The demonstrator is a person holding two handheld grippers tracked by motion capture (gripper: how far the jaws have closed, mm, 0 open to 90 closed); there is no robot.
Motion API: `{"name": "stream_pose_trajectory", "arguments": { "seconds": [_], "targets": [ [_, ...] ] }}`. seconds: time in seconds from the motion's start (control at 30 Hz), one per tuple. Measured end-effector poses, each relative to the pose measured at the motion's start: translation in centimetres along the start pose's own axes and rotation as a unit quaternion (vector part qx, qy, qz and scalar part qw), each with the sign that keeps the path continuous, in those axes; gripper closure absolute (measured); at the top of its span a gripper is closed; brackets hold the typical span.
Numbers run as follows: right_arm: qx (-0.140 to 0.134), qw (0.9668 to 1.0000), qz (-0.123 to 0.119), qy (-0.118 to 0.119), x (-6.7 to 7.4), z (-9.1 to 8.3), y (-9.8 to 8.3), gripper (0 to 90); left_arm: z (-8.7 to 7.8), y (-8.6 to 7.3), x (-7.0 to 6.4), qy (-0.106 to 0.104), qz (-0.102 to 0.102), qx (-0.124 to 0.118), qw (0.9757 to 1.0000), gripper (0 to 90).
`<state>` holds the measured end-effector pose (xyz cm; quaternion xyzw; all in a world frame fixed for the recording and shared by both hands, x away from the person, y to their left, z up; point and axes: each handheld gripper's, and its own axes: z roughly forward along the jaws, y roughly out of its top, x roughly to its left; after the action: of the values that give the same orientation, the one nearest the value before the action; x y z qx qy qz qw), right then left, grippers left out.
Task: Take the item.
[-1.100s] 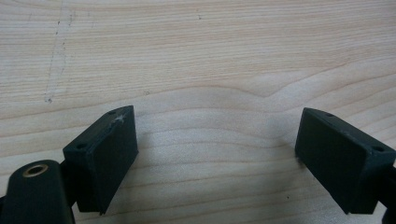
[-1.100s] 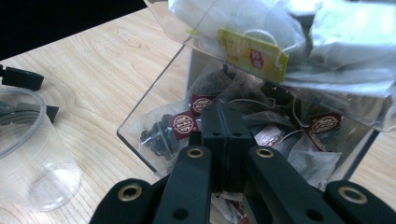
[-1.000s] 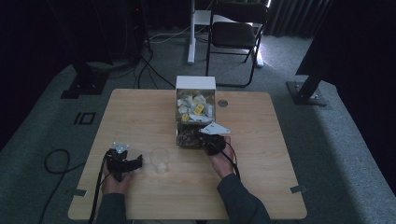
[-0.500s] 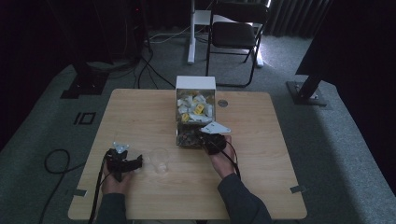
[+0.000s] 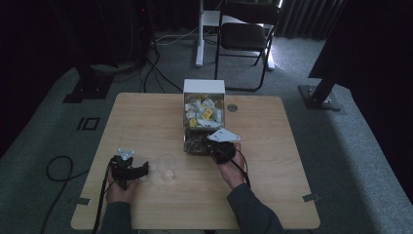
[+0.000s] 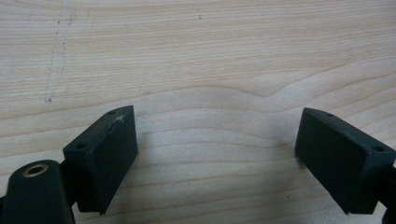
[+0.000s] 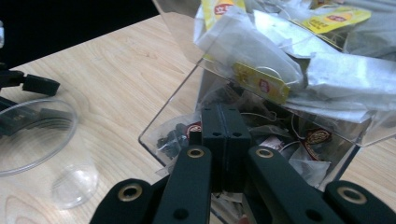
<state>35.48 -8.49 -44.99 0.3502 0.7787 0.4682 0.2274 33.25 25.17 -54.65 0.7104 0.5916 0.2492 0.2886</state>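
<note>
High view: the left hand-held gripper (image 5: 127,168) lies near the desk's (image 5: 146,122) front left corner, a clear cup (image 5: 165,167) just beside it; the right hand-held gripper (image 5: 221,148) meets the clear box (image 5: 203,105) of tea bags at the desk's middle.

Left gripper view: jaws wide apart, empty, over bare wood.

Right gripper view: jaws pressed together at the box's lower compartment; whether they pinch anything I cannot tell.

Left claw (image 5: 144,169) rests low on the wooden table (image 5: 146,117), just beside a clear plastic cup (image 5: 165,167) lying there. Right claw (image 5: 213,147) sits at the near end of the packet-filled clear box (image 5: 203,117).

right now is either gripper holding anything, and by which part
The left gripper is open over bare table, holding nothing. The right gripper is shut at the clear box of tea bags; whether it pinches anything cannot be told.
</note>
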Motion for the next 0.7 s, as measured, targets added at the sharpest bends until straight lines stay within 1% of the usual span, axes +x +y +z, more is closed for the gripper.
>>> {"name": "stream_pose_trajectory", "arguments": {
  "seconds": [0.07, 0.2, 0.53, 0.7],
  "targets": [
    [-0.002, 1.0, -0.003, 0.001, 0.1, -0.2, 0.1, 90.0, 0.0, 0.0, 0.0, 0.0, 0.0, 0.0, 1.0, 13.5],
    [-0.007, 1.0, 0.0, 0.006, 0.3, -0.6, 0.3, 90.0, 0.0, 0.0, 0.0, 0.0, 0.001, 0.0, 1.0, 13.5],
    [-0.014, 0.9997, -0.013, 0.017, 1.2, -1.3, 0.6, 90.0, 0.0, 0.0, 0.0, 0.0, 0.001, 0.0, 1.0, 13.5],
    [-0.019, 0.9994, -0.016, 0.025, 1.7, -1.6, 0.7, 90.0, 0.0, 0.0, 0.0, 0.0, 0.001, 0.0, 1.0, 13.5]
  ]
}}
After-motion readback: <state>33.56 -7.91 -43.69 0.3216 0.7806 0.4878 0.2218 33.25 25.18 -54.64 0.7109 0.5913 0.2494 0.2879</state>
